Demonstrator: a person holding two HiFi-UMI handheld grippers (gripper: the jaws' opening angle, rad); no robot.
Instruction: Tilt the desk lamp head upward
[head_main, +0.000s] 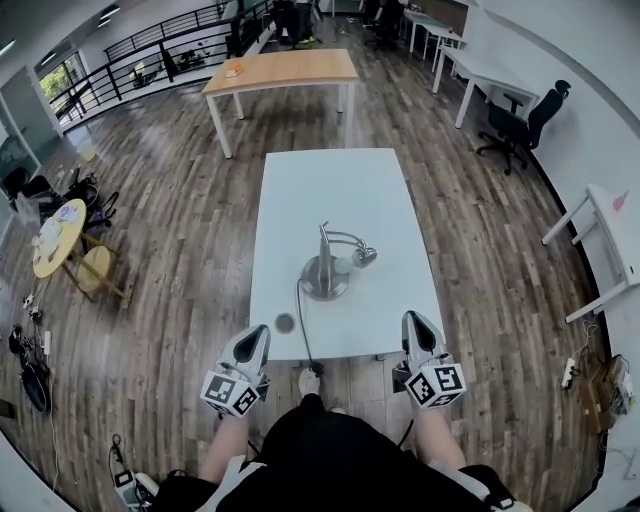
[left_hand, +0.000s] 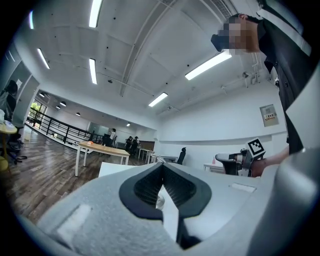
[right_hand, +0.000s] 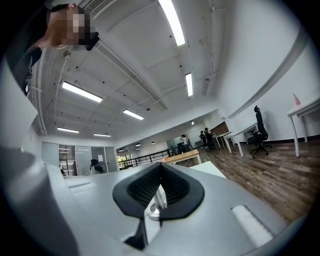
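Desk lamp stands toward the near end of the white counter, its head bent low to the right. At the counter's near edge, left tool and right tool hover clear of it, both closed and empty.

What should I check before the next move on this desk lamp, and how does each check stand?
1. Grippers empty: ok; left gripper and right gripper hold nothing.
2. Jaws open for a grasp: not ok; both pairs are together.
3. Upright desk lamp on the table: ok.
4. Reach to lamp head: not ok; both grippers sit at the near table edge.
5. Path clear of cord: cannot tell; it leaves the near edge between the grippers.
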